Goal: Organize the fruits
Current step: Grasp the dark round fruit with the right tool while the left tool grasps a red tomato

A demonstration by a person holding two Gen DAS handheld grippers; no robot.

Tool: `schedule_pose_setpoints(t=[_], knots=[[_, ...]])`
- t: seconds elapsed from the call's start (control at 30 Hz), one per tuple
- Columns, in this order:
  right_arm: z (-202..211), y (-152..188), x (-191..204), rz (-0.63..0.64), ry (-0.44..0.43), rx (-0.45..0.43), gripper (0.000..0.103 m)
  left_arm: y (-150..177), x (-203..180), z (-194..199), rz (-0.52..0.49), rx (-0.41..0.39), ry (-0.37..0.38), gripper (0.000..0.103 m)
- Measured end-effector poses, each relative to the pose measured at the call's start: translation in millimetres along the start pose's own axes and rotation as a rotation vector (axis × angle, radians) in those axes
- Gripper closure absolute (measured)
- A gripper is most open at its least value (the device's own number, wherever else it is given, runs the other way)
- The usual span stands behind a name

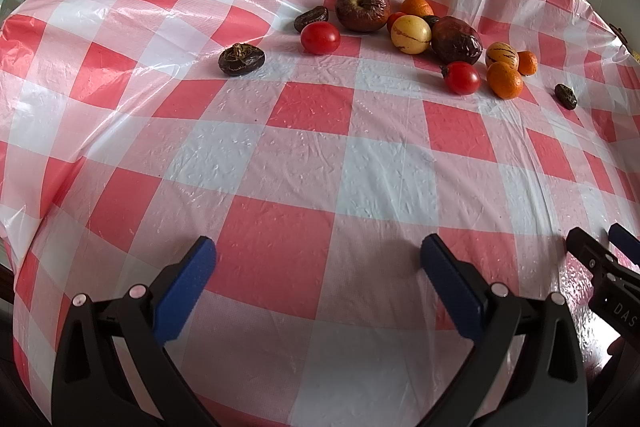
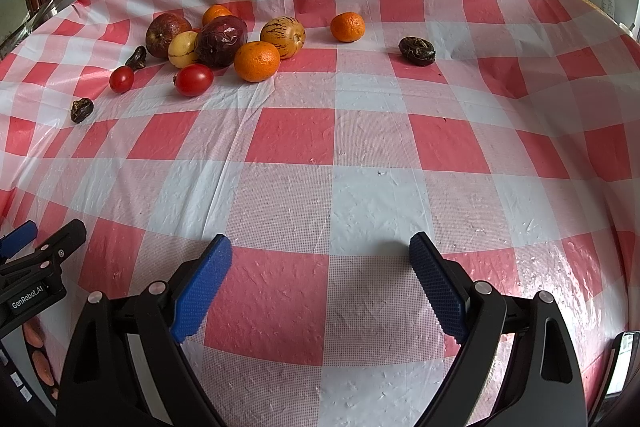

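While both grippers hang over the checked cloth (image 2: 360,187), the left gripper (image 1: 318,251) and right gripper (image 2: 320,247) each hold their fingers wide apart, gripping nothing; the fruit (image 2: 224,43) lies heaped well ahead of the fingertips, with one orange (image 2: 347,26) and a dark shrivelled piece (image 2: 417,51) apart from it
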State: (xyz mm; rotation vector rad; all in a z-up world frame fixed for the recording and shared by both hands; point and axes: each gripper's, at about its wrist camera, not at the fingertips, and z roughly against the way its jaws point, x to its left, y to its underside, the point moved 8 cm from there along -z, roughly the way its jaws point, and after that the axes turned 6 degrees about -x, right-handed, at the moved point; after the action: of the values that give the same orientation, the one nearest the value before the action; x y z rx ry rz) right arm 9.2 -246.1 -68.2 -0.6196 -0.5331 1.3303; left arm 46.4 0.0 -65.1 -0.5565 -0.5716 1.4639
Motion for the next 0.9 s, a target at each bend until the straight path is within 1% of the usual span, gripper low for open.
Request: schedule_pose_setpoints(t=[0.13, 0.3, 0.37, 0.4, 0.43, 0.53, 0.6, 0.67, 0.7, 0.8, 0.83, 0.87, 0.9], knots=[[-4.9, -7.4, -5.7, 0.011, -0.02, 0.01, 0.016, 0.0, 0.0, 0.0, 0.0, 0.0, 0.0, 0.001], [-25.8, -32.6, -46.5, -0.1, 0.039, 0.02, 0.016, 0.0, 0.0, 0.1, 0.001, 0.0, 0.001, 0.001], [-40.4, -53.8, -73.0, -0.165, 0.076, 0.003, 0.016, 0.0, -0.3, 0.0, 0.0, 0.0, 0.001, 0.001], [-44.7, -60.1, -79.5, -0.179, 0.082, -0.003, 0.016, 0.0, -0.3, -0.1, 0.0, 0.0, 0.0, 0.001], [-55.7, -73.5, -92.2, -0.209, 0.087, -0.014, 0.016, 0.0, -0.3, 0.0, 0.0, 0.0, 0.001, 0.001], [-81.1, -97.3, -110.4, -0.25, 0.093, -0.006, 0.016, 0.0, -0.2, 0.0, 0.0, 0.0, 0.001, 0.001], [-94.2, -118.6, -117.2, -0.259, 0.099, -0.026, 0.017, 0.1, -0.5, 0.0, -0.001, 0.0, 0.0, 0.001], [-104.2, -131.4, -117.6, -0.254, 0.096, -0.033, 0.022, 0.1, -0.6, 0.1, 0.0, 0.0, 0.001, 0.001], [-112.7, -137.8, -117.5, -0.245, 0.098, -0.025, 0.027, 0.1, -0.5, 0.0, 0.0, 0.0, 0.001, 0.001], [-123.6, -147.9, -117.5, -0.237, 0.104, -0.016, 0.031, 0.1, -0.6, 0.0, -0.002, 0.0, 0.001, 0.001], [-126.9, -152.3, -116.6, -0.231, 0.102, -0.023, 0.04, 0.8, -1.6, 0.7, -0.003, 0.0, 0.0, 0.001], [-128.5, -154.5, -116.5, -0.222, 0.109, -0.028, 0.046, 1.1, -2.1, 0.8, -0.003, 0.0, 0.0, 0.001], [-129.8, -155.8, -117.1, -0.206, 0.132, -0.03, 0.055, 1.2, -2.4, 1.0, -0.001, 0.001, -0.002, 0.001]])
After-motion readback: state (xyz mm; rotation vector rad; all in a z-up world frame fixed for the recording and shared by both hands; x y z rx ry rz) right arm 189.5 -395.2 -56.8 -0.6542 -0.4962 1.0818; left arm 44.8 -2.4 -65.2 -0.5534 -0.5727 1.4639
